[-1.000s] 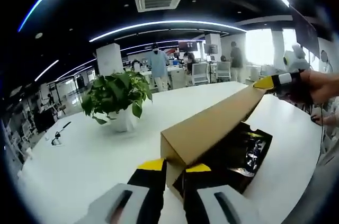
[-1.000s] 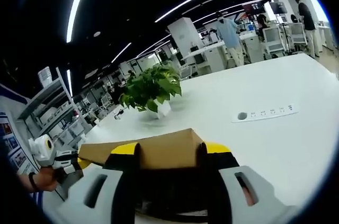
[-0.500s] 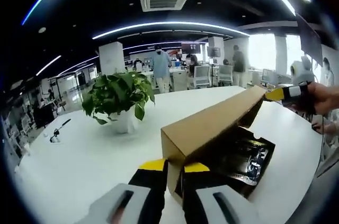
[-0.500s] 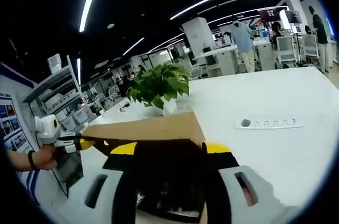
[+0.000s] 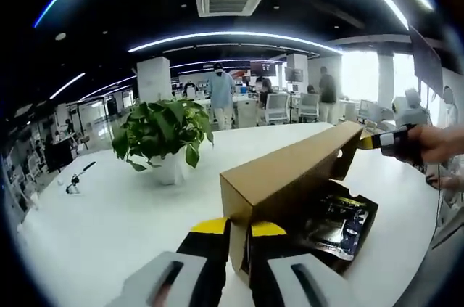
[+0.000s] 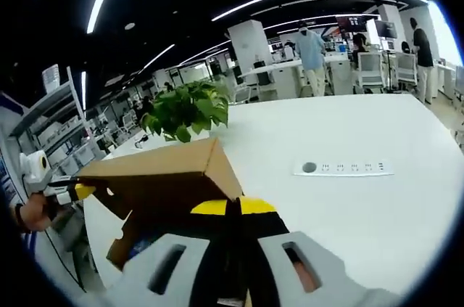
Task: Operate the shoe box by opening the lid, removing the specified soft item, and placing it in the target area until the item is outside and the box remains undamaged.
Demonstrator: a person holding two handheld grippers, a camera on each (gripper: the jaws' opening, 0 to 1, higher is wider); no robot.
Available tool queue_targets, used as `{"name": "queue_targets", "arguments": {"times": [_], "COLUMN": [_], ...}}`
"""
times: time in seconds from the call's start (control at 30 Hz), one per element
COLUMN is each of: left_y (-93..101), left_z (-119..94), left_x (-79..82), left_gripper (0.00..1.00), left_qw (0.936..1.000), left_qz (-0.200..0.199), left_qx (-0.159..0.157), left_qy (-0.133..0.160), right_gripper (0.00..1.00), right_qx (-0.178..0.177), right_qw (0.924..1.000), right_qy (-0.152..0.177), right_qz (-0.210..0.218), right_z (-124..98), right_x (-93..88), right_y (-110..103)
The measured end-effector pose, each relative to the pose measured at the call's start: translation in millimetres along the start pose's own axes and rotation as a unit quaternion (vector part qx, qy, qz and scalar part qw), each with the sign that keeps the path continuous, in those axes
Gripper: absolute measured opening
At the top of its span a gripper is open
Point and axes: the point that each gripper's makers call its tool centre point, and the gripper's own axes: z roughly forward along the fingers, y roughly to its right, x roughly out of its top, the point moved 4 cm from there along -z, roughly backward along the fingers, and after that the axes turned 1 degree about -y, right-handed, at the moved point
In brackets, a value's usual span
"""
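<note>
We had the cardboard lid (image 5: 290,176) lifted off the shoe box (image 5: 341,238), each end pinched by 1 of our 2 grippers: left gripper (image 5: 230,243) and right gripper (image 6: 232,221), jaws nearly closed on its edge. Under the lid, the dark soft item (image 5: 335,213) lay inside the box. Opening looked done; removal and placement remained.

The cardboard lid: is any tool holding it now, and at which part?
Both tools hold the lid. The left tool is shut on its near corner edge. The right tool is shut on the opposite end's edge. The box beneath lies open.
</note>
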Motion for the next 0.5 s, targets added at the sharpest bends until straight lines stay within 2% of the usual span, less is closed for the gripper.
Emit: {"name": "queue_targets", "arguments": {"times": [0.27,0.33,0.5], "left_y": [-5.8,-7.3,-12.4], "left_z": [6,9,20], "left_x": [2.3,2.0,-7.3], "left_gripper": [0.08,0.07,0.06], "left_qw": [1.0000,1.0000,0.9999], "left_qz": [-0.002,0.000,0.005], "left_qx": [0.003,0.005,0.005], "left_qy": [0.006,0.006,-0.007], "right_gripper": [0.01,0.01,0.01], "right_qx": [0.009,0.007,0.005], "right_qw": [0.9999,1.0000,0.9999], "right_qy": [0.004,0.000,-0.002], "right_qz": [0.009,-0.003,-0.009], "right_z": [10,15,25], "right_x": [3.1,2.6,5.2], "right_y": [4,6,8]}}
